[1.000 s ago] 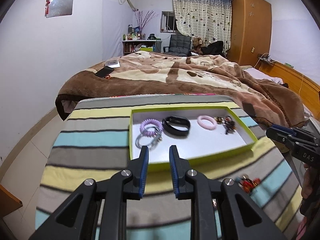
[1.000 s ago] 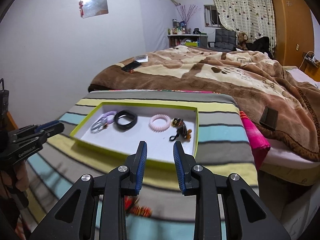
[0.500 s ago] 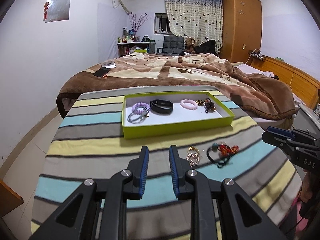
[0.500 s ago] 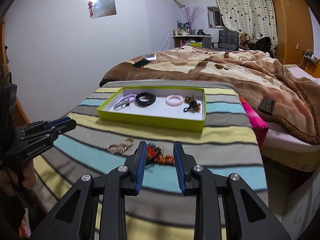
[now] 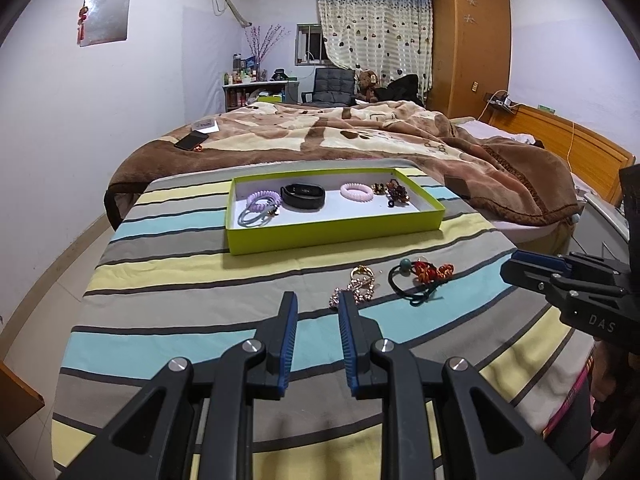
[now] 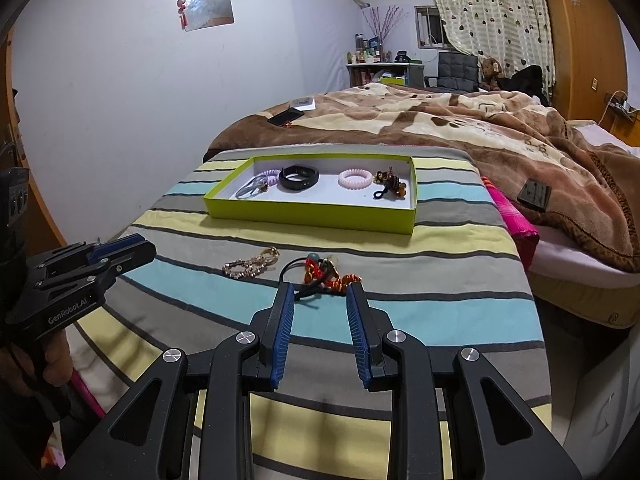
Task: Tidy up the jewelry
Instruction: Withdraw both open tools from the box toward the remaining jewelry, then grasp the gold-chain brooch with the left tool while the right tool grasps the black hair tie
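Note:
A lime-green tray (image 5: 336, 236) (image 6: 308, 216) on the striped cloth holds a purple coil bracelet (image 5: 262, 198), a black band (image 5: 303, 195), a pink coil ring (image 5: 357, 191) and a dark beaded piece (image 5: 394, 192). In front of the tray lie a gold chain bracelet (image 5: 358, 288) (image 6: 250, 266) and a black cord with red beads (image 5: 420, 276) (image 6: 324, 274). My left gripper (image 5: 316, 300) (image 6: 140, 248) is open and empty, just left of the gold chain. My right gripper (image 6: 320, 290) (image 5: 510, 268) is open and empty, its tips at the cord's near end.
The striped cloth (image 5: 180, 280) covers a table that ends at a bed with a brown blanket (image 5: 360, 140). A phone (image 5: 191, 141) lies on the blanket. A pink cloth (image 6: 514, 220) hangs at the table's right edge. A hand (image 6: 52, 360) holds the left gripper.
Both grippers have drawn back from the tray toward the table's near side. The tray now looks farther off, and the gold chain and red-beaded cord have come into view at the fingertips.

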Available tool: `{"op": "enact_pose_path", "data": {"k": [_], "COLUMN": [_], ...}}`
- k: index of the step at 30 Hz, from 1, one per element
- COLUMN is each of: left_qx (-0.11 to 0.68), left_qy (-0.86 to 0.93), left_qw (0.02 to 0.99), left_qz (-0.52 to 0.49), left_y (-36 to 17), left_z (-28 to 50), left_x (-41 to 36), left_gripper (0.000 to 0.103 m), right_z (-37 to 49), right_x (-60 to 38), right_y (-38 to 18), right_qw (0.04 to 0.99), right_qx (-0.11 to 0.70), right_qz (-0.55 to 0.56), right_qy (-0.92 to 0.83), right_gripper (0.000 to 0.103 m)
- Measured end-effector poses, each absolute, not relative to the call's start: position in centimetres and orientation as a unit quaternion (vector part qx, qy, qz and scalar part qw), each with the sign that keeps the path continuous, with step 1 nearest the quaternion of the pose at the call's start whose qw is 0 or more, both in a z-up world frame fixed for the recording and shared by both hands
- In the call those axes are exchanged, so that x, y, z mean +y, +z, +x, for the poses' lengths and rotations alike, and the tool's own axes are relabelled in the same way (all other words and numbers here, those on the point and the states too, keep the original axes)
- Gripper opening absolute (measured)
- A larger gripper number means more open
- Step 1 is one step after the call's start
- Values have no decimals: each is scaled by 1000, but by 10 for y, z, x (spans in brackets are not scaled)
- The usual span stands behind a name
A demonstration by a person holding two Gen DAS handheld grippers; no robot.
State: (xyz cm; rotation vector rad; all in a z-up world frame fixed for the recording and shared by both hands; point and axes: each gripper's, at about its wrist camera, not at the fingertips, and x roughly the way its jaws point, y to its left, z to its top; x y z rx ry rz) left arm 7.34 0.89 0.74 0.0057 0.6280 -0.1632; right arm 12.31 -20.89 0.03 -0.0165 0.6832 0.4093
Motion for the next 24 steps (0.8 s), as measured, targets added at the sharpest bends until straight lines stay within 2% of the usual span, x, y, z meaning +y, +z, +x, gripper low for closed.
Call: {"op": "enact_pose_path", "data": {"k": [5,24], "left_qx": [316,352], "left_qy": [-86,-142], "left_qw": [945,924], "left_qz": [7,44], "left_y": [2,-13], "left_z": [77,120], "left_x": [5,-11], "left_gripper": [27,32], "right_z": [129,164], "right_x": [-210,-193], "right_y": [-6,-30], "right_qw": [918,888], "right_qx": [344,405], "right_qz": [-3,44], "right_qy": [197,215], "right_gripper": [28,27]}}
